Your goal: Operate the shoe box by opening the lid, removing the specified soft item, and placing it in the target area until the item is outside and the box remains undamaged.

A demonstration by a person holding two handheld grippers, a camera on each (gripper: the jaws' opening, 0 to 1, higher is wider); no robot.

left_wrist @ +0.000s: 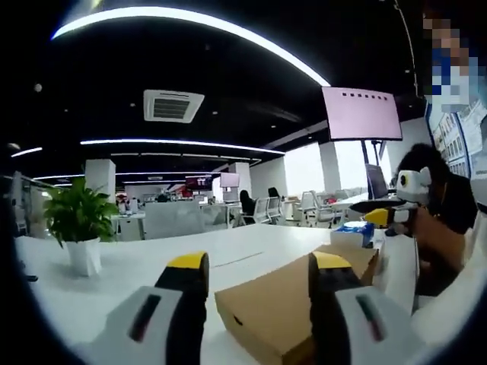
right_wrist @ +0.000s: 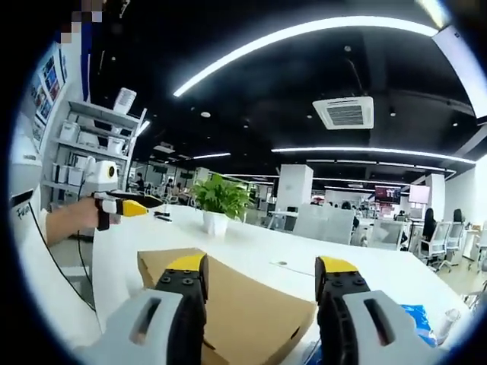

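Cardboard shoe box lay closed on the white table, at 12 o'clock between both grippers' spread, empty fingers. Opening seemed not yet begun; next, the lid edge needed a gentle lift.

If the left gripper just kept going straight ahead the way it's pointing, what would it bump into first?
Most likely the cardboard box: it lies closed on the white table, right between and ahead of the open left gripper. Depth is hard to judge, so it might skim the lid.
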